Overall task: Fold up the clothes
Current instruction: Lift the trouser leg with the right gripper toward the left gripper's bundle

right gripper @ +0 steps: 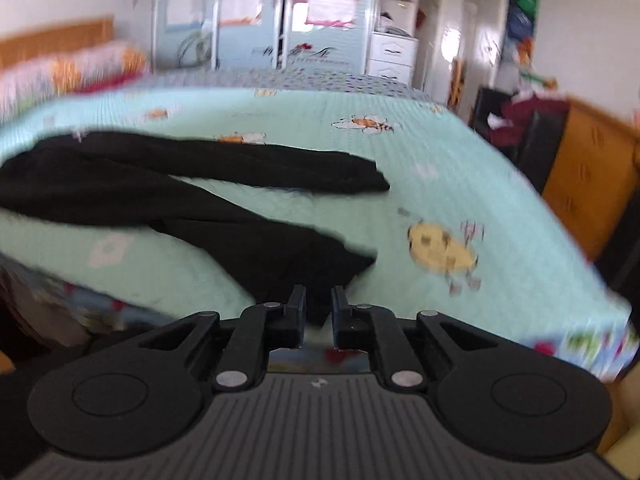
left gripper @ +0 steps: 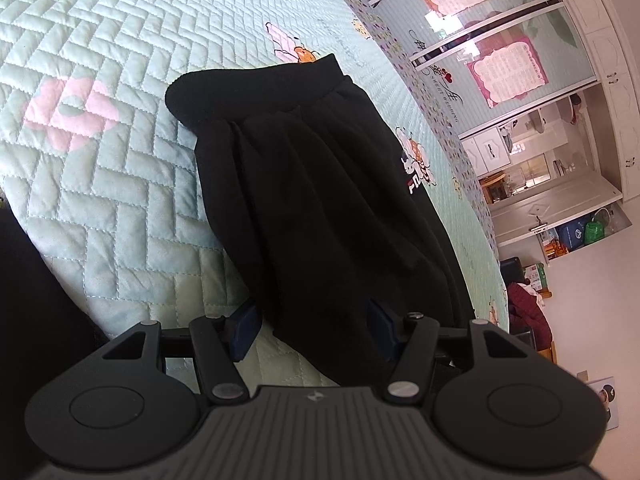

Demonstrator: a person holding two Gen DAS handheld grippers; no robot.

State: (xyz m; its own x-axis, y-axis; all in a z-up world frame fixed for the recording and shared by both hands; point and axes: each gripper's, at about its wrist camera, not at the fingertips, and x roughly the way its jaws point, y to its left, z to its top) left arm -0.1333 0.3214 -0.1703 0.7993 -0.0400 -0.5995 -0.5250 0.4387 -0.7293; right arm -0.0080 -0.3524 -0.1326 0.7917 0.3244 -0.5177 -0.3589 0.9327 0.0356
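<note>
Right wrist: wardrobe (right gripper: 320,12) beyond quilt (right gripper: 460,184).

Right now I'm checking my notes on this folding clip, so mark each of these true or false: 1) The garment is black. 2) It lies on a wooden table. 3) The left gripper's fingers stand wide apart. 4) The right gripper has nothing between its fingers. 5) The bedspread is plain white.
1) True: the black trousers are black.
2) False: they lie on a quilted bedspread.
3) True: the left gripper has its fingers well apart, with dark cloth lying between them.
4) False: the right gripper has a trouser leg end between its nearly closed fingers.
5) False: the bedspread is pale green with bee and flower prints.
</note>
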